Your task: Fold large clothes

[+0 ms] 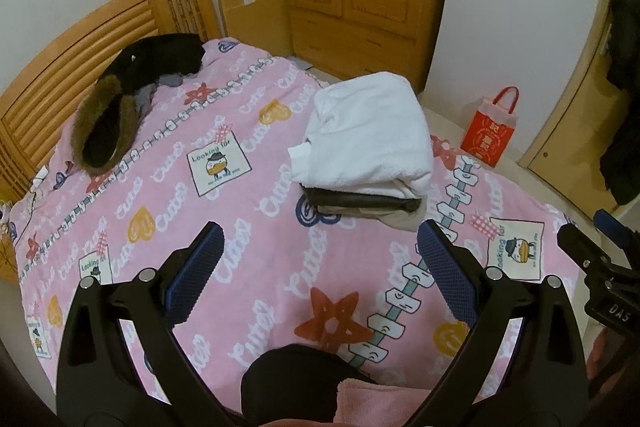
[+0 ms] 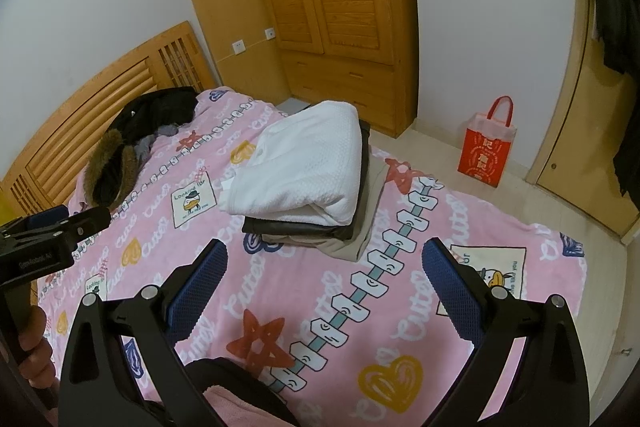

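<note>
Both black grippers with blue ribbed pads, left gripper (image 1: pixel 318 259) and right gripper (image 2: pixel 324 279), hover wide apart, empty, above the pink patterned blanket (image 1: pixel 248 251). Unfolded, the black fur-trimmed coat (image 1: pixel 132 95) lies near the headboard, well beyond the folded stack (image 1: pixel 366 147); reaching it, they should probably pinch separate edges.

so the right gripper (image 2: pixel 324 267) hangs over the pink blanket (image 2: pixel 280 287) with its blue-padded jaws spread wide, nothing between them. Just ahead sits a stack of folded clothes (image 2: pixel 316 187), a white knit piece on top of a dark one and a beige one. A black fur-hooded coat (image 2: pixel 132 143) lies crumpled by the headboard (image 2: pixel 100 95). The left gripper (image 2: pixel 44 243) pokes in at the left edge, can't really tell how its jaws stand. Red gift bag (image 2: pixel 486 151) on the floor by the wall
</note>
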A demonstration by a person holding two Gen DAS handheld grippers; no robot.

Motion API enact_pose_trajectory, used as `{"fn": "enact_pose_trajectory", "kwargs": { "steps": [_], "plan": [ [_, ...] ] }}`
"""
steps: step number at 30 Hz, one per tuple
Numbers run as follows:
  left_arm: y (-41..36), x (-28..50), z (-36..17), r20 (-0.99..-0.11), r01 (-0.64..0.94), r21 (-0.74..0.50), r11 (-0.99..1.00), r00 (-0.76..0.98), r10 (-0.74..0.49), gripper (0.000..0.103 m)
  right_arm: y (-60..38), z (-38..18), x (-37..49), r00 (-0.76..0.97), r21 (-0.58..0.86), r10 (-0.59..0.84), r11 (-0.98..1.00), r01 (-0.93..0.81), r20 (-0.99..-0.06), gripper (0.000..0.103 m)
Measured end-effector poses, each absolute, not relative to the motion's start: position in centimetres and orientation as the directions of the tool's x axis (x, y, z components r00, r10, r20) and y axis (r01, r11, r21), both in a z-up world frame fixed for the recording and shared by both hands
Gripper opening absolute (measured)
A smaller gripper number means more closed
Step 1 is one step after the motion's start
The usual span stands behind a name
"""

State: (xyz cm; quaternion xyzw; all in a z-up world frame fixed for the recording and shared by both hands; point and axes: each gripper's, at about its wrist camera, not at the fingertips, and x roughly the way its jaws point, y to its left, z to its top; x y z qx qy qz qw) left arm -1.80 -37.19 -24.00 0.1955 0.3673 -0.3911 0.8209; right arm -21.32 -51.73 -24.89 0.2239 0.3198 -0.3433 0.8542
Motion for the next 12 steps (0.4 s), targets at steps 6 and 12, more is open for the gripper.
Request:
{"fn": "enact_pose_trajectory", "kwargs": {
  "steps": [6,12],
  "plan": [
    [-37.60,-1.70,-24.13,-0.775,0.797,0.005,0.604,0.385,-0.502,0.095,-52.04,-24.90,-21.10,0.558,0.163,-0.445,0.661,0.732,-0.701,0.095],
    [-37.90,-1.49,-24.29,-0.780,0.793,0.010,0.609,0.386,-0.491,0.095,-52.21,-24.88,-20.91,0.559,0.165,-0.441,0.663,0.730,-0.702,0.095]
  ]
}}
